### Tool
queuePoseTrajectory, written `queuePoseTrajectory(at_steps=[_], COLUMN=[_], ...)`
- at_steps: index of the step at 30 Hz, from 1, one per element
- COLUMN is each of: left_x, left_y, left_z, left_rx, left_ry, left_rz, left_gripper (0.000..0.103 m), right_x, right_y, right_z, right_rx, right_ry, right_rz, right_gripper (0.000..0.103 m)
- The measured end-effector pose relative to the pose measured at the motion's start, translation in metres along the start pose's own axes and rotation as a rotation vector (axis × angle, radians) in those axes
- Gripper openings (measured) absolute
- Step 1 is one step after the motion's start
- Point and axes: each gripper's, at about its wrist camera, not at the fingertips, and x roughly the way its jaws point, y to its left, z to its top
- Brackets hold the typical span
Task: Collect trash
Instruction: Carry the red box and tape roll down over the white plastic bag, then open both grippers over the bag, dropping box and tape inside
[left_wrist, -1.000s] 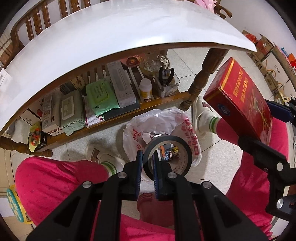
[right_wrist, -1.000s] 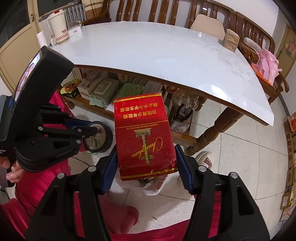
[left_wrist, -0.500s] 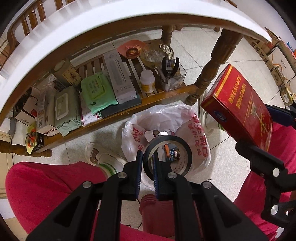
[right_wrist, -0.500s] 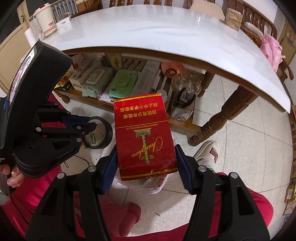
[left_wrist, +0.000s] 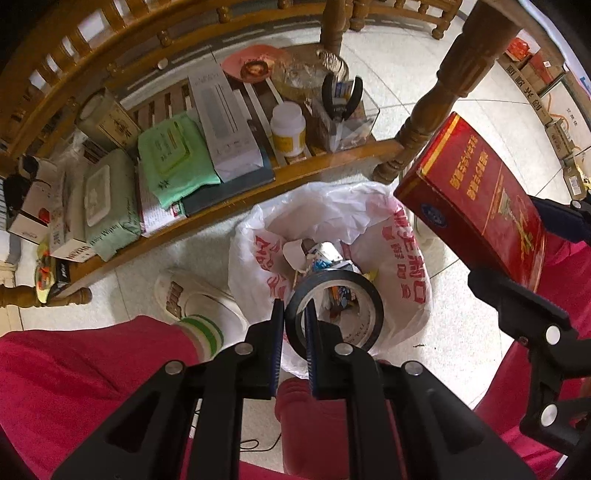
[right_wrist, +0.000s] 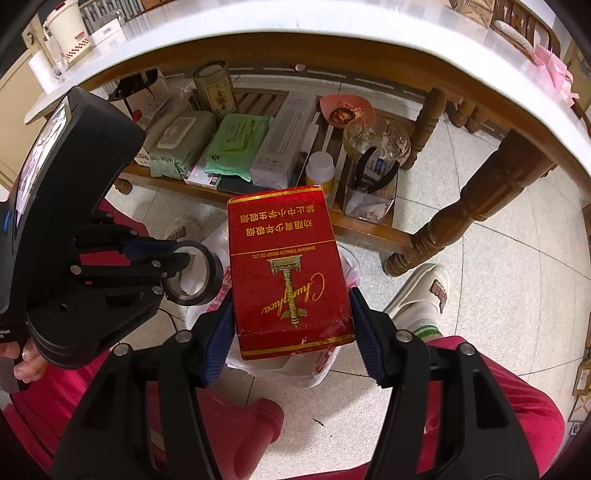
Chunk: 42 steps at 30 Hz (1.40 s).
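only the left view shows trash inside the bag (left_wrist: 402, 266); left gripper (left_wrist: 293, 325) pinches tape roll (left_wrist: 334, 310), right gripper (right_wrist: 291, 325) clamps red carton (right_wrist: 288, 273).

Left gripper (left_wrist: 293, 314): I've lowered it, tape roll (left_wrist: 334, 308) now just above the open trash bag (left_wrist: 399, 258).
Right gripper (right_wrist: 291, 325): lowered too, red carton (right_wrist: 288, 269) now below the tabletop (right_wrist: 332, 26).

Wooden shelf (left_wrist: 332, 162) crowded: wipes pack (left_wrist: 107, 199), white bottle (left_wrist: 288, 129), pliers (left_wrist: 341, 96); slipper (right_wrist: 424, 288) on tile
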Motion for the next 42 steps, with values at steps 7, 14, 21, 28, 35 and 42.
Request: queuePoseTrajectory(at_steps=[7, 14, 21, 28, 35, 42], left_x=[0.031, 0.058, 0.086, 0.113, 0.137, 0.148], left_y=[0.008, 0.012, 0.017, 0.019, 0.024, 0.023], left_z=[0.008, 0.014, 0.017, 0.021, 0.020, 0.023], left_rx=[-0.023, -0.033, -0.056, -0.079, -0.122, -0.128], left_ry=[0.072, 0.134, 0.202, 0.264, 0.333, 0.364], left_rz=[-0.021, -0.023, -0.040, -0.064, -0.101, -0.105], left_gripper=[0.012, 0.012, 0.012, 0.012, 0.012, 0.012], right_x=[0.029, 0.058, 0.085, 0.108, 0.130, 0.142], right_y=[-0.004, -0.009, -0.014, -0.017, -0.016, -0.018], right_z=[0.003, 0.005, 0.004, 0.003, -0.001, -0.003], right_rx=[0.018, 0.029, 0.039, 0.038, 0.041, 0.059], right_ry=[0.051, 0.105, 0.156, 0.200, 0.246, 0.278], right_rz=[0.022, 0.034, 0.047, 0.058, 0.075, 0.094], right_gripper=[0.058, 0.058, 0.058, 0.058, 0.058, 0.058])
